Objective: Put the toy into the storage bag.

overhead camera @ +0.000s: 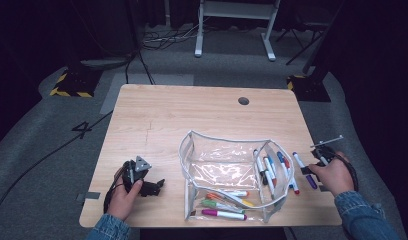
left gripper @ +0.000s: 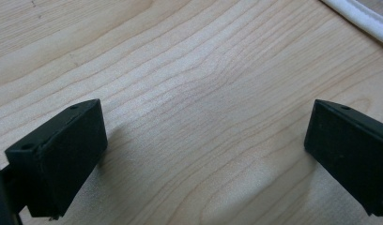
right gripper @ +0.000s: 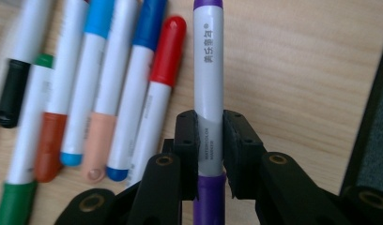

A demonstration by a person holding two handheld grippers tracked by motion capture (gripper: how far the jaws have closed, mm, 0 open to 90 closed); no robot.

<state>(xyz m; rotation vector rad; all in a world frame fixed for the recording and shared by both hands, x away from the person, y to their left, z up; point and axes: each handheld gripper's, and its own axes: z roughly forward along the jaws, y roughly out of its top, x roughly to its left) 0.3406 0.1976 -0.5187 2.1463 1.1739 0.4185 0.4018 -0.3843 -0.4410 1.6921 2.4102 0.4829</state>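
Observation:
A purple-capped white marker (overhead camera: 303, 168) (right gripper: 208, 70) lies on the wooden table (overhead camera: 192, 110) near its right edge. My right gripper (overhead camera: 309, 170) (right gripper: 210, 136) is shut on its barrel, the pads pressing from both sides just above the purple end. To its left lies a row of several markers (overhead camera: 272, 170) (right gripper: 110, 93) with red, blue, orange, green and black caps. A clear pouch (overhead camera: 217, 170) with white trim stands open mid-table, several markers (overhead camera: 227, 202) inside at its near end. My left gripper (overhead camera: 154, 187) (left gripper: 203, 154) rests open on bare wood at the front left, nothing between its jaws.
The pouch's white trim (left gripper: 358, 14) shows at the top right corner of the left gripper view. A round cable hole (overhead camera: 243, 100) sits near the table's far edge. The right table edge (right gripper: 368, 117) runs close beside the held marker. Cables and a desk frame (overhead camera: 237, 25) lie on the floor beyond.

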